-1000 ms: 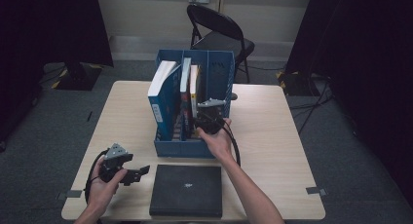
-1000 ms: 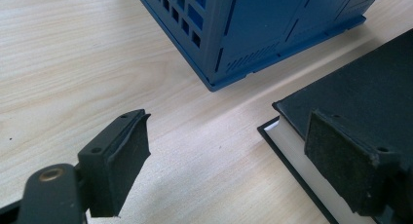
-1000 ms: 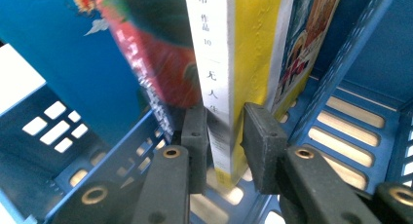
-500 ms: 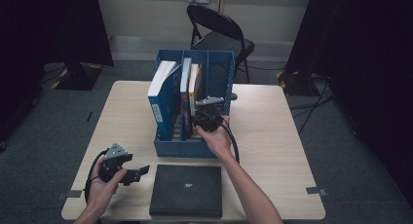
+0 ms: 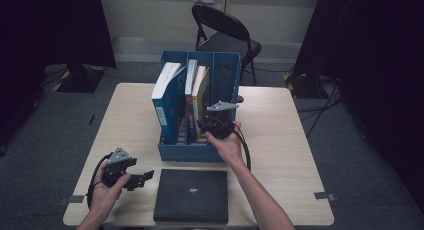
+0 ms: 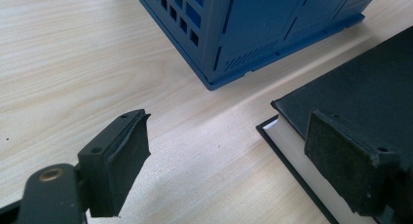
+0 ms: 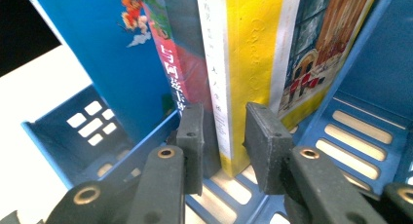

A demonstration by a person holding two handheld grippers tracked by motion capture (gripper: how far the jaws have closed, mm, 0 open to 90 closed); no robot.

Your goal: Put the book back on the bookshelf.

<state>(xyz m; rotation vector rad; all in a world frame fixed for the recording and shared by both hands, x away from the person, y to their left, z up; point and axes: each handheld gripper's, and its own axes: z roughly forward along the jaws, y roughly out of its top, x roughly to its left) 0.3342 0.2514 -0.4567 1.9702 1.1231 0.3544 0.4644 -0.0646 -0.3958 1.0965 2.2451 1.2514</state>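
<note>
A blue file organizer (image 5: 200,152) stands mid-table with three upright books in it. My right gripper (image 5: 209,119) reaches into it from the near side. In the right gripper view its jaws (image 7: 224,131) straddle the spine of the yellow book (image 7: 253,48). They have just been opening a little, and a thin gap shows beside the left pad. A dark red book (image 7: 175,68) and a blue book (image 7: 97,34) stand to the left. My left gripper (image 5: 145,177) is open low over the table, beside a black book (image 5: 191,195) that lies flat. Its right pad (image 6: 350,165) hangs over that book's corner (image 6: 360,87).
The organizer's right slot (image 7: 360,151) holds nothing. A black folding chair (image 5: 225,35) stands behind the table. Bare tabletop (image 5: 285,140) lies to the right of the organizer and to the left of it (image 6: 73,53). A cable loops from each gripper.
</note>
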